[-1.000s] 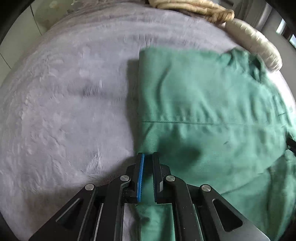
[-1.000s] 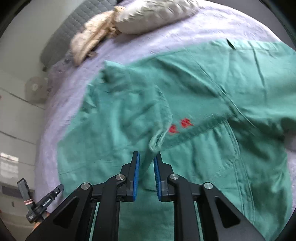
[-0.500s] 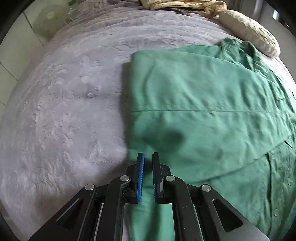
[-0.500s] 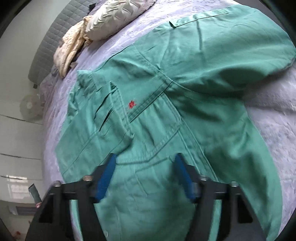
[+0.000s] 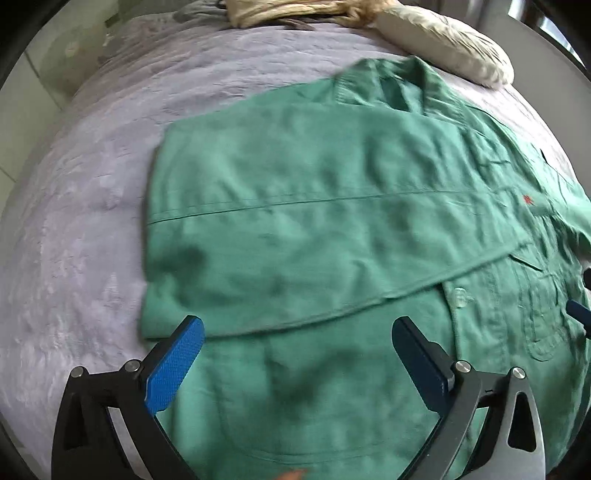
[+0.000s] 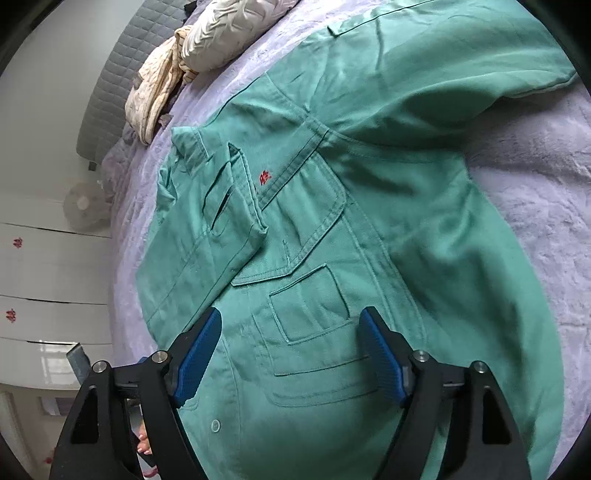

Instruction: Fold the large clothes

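Observation:
A green work shirt (image 5: 314, 221) lies front-up on a lilac bedspread (image 5: 92, 184). Its left side and sleeve are folded over the chest. In the right wrist view the shirt (image 6: 351, 240) shows a chest pocket (image 6: 310, 306), small red embroidery (image 6: 264, 177) and the other sleeve (image 6: 443, 74) spread out to the upper right. My left gripper (image 5: 295, 354) is open and empty above the shirt's lower part. My right gripper (image 6: 291, 350) is open and empty above the chest pocket.
A cream pillow (image 5: 443, 40) and a crumpled beige blanket (image 5: 288, 9) lie at the head of the bed. In the right wrist view a grey quilted headboard (image 6: 114, 74), a small fan (image 6: 83, 206) and white drawers (image 6: 48, 273) stand to the left.
Both grippers were shut on the shirt's folded-over side a second ago. The right one opened first, then the left. The folded part now lies flat and both grippers have drawn back.

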Demonstrator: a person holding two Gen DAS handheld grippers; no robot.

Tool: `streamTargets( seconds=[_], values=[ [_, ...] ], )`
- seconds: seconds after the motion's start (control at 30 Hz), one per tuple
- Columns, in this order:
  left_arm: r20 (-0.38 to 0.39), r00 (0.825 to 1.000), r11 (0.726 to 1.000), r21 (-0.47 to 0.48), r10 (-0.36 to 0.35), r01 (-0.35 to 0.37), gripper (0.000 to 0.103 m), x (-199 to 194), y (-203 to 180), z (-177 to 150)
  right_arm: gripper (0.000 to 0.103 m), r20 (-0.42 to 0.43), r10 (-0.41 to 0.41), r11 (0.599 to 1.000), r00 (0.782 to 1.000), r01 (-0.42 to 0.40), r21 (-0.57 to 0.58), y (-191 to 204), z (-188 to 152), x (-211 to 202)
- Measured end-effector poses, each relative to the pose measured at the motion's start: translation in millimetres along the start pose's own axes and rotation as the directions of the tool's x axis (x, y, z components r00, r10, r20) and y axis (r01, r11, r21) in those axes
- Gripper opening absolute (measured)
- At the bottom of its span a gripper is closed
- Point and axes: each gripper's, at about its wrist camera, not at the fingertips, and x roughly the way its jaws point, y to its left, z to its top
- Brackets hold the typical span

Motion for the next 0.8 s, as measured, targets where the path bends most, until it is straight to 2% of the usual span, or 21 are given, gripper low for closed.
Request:
streamTargets(
  seconds=[0.13,0.2,0.23,0.27,0.5,0.67,0.8],
  values=[
    [-0.024,1.000,1.000,0.007,-0.015,0.015,0.102,5,-25,8,0.084,0.013,0.028,1.000,1.000,-0.028,0.012,-9,5,-11],
    [-0.053,0.998,0.999,0.009,-0.044,0.045,0.102,7,-36,9,0.094,0.021,0.049,0.999,0.999,-0.050,0.017,-15,8,-18],
    [-0.069,0.995,0.998,0.017,-0.066,0.067,0.102,10,-43,9,0.095,0.029,0.061,0.998,0.998,-0.062,0.019,-18,9,-21],
    [-0.069,0.995,0.997,0.027,-0.073,0.075,0.102,10,-50,9,0.103,0.035,0.068,0.997,0.997,-0.069,0.020,-20,10,-24],
    [-0.037,0.992,0.990,0.070,-0.118,0.120,0.102,1,-89,17,0.103,0.065,0.096,0.994,0.993,-0.099,0.048,-43,20,-43],
    [-0.019,0.995,0.987,0.123,-0.102,0.103,0.102,-1,-115,22,0.103,0.093,0.107,0.991,0.990,-0.114,0.075,-62,27,-56],
    [-0.022,0.992,0.982,0.144,-0.121,0.123,0.102,1,-135,25,0.103,0.130,0.108,0.989,0.986,-0.120,0.089,-75,35,-66]
  ],
)
